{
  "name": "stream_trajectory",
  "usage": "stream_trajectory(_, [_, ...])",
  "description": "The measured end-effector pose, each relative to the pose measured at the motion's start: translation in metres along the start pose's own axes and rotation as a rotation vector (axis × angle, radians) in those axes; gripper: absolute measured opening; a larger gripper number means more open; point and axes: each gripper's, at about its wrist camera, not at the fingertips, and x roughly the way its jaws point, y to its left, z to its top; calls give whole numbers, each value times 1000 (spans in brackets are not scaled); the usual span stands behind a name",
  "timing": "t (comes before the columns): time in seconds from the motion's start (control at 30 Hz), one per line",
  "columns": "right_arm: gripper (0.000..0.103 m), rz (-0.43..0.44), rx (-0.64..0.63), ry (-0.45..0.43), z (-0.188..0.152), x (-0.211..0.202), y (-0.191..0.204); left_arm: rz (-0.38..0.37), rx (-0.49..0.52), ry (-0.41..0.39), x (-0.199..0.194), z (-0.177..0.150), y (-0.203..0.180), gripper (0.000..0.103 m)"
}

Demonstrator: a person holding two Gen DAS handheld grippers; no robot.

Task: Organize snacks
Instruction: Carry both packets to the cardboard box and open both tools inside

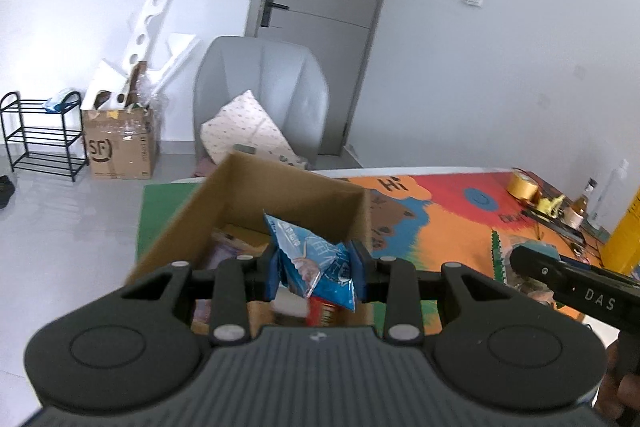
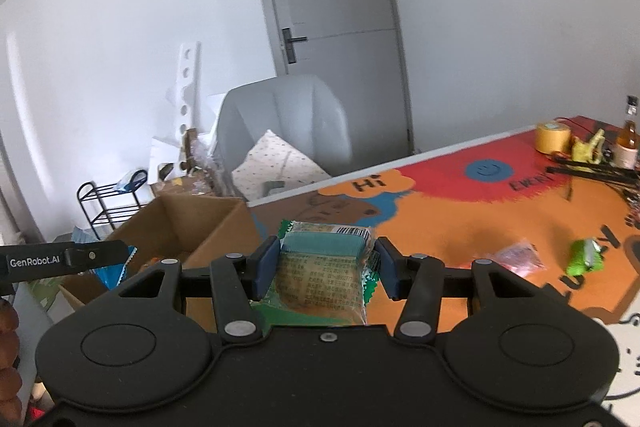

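Note:
My left gripper [image 1: 316, 269] is shut on a blue snack packet [image 1: 316, 259] and holds it over the open cardboard box [image 1: 256, 183], which has several snacks inside. My right gripper [image 2: 326, 269] is shut on a green-edged clear packet with a pastry [image 2: 324, 275], held above the table just right of the box [image 2: 224, 223]. The left gripper's side [image 2: 64, 259] shows at the left of the right wrist view. A pink packet [image 2: 520, 257] and a green packet [image 2: 586, 257] lie on the colourful table mat [image 2: 460, 223].
A roll of yellow tape [image 2: 553, 137], bottles [image 2: 629, 143] and cables sit at the table's far right. A grey chair [image 1: 264, 95] with a cushion stands behind the table, beside a cardboard carton [image 1: 120, 143] and a black rack [image 1: 40, 135].

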Motion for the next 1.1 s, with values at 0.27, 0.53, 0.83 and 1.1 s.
stream_trajectory(0.27, [49, 76, -11, 35, 10, 15, 27, 31, -22, -14, -1, 11, 24, 34])
stream_trajectory(0.53, [50, 117, -43, 39, 21, 26, 51, 31, -28, -17, 10, 21, 34, 34])
stream_trajectory(0.83, [50, 131, -60, 57, 24, 47, 66, 8, -38, 0, 37, 31, 41, 34])
stream_trajectory(1.1, [50, 141, -64, 65, 29, 66, 74, -20, -43, 15, 66, 38, 40, 34])
